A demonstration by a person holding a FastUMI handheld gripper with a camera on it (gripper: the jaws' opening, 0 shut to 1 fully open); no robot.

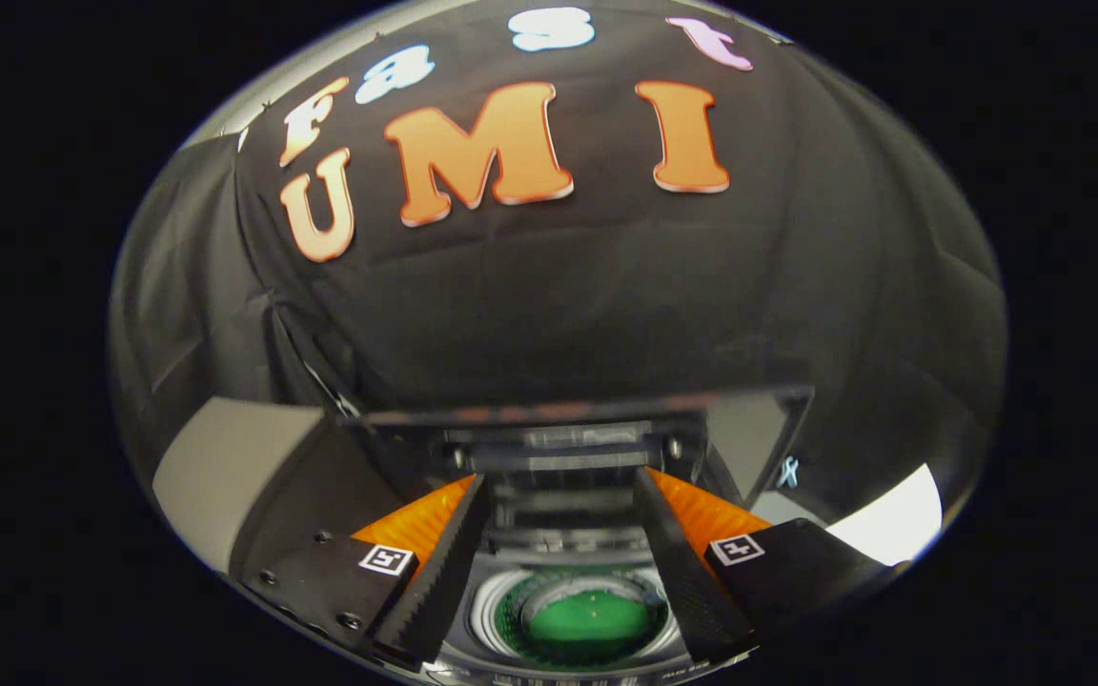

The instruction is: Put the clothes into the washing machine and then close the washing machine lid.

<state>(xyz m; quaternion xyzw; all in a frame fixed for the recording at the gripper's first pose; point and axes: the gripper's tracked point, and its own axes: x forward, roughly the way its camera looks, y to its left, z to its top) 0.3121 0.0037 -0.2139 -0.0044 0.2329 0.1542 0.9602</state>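
My gripper [560,476] is open and holds nothing; its fingers [444,562] are spread wide above a small top-loading washing machine. Between and below the fingers is the machine's round drum opening [501,595] with a pale ring. Something green [592,617] lies at the bottom of the drum; I cannot tell whether it is cloth. Just beyond the fingertips the machine's dark glossy lid [749,438] stands raised, with its hinge [559,453] at its base.
Black cloth, the booth wall [559,305], hangs close behind the lid. A pale grey surface [225,457] lies to the left of the machine and a white patch [892,524] to the right.
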